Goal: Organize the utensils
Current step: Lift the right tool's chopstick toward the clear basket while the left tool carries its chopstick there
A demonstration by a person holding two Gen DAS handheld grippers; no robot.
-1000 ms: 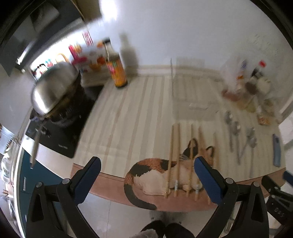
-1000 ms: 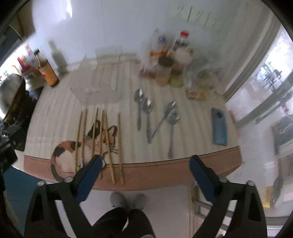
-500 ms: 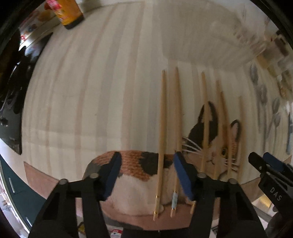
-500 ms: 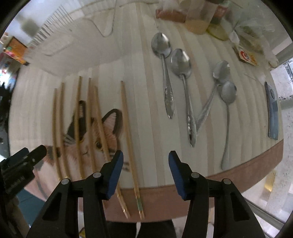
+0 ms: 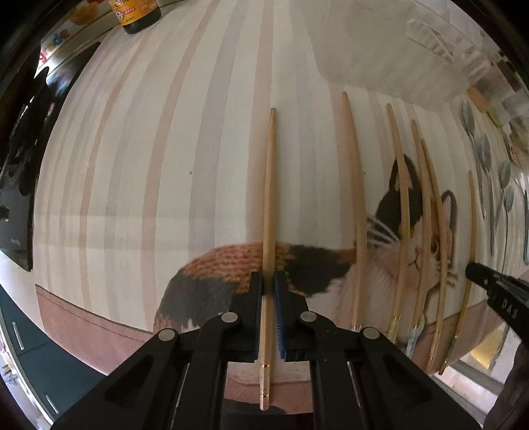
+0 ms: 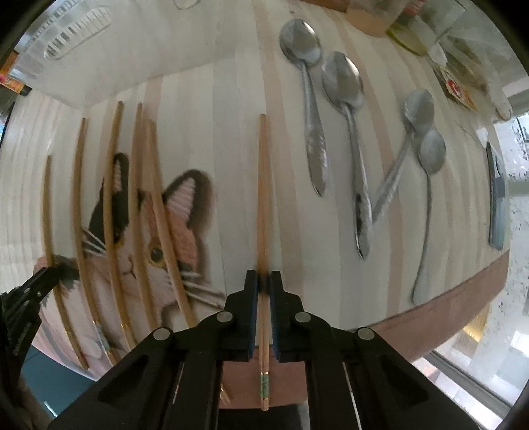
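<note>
Each claw, left (image 5: 268, 287) and right (image 6: 263, 284), had clamped one thin chopstick (image 5: 269, 211) (image 6: 263, 198) near the bench's front edge (image 5: 99, 321); an off-balance grip could let either swivel or slip on lifting.

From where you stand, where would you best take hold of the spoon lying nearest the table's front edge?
Probably mid-handle, from straight above. That spoon lies flat on the cat mat, its thin handle running toward the edge and clear of the other three spoons there, so jaws could straddle it crosswise. The bowl is wider and rounded.

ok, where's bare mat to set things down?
Free: the wide striped mat left of the left gripper and its chopstick, out to the bottle; a narrower strip between the right-hand chopstick and spoons. Crowded: chopsticks over the cat print.
</note>
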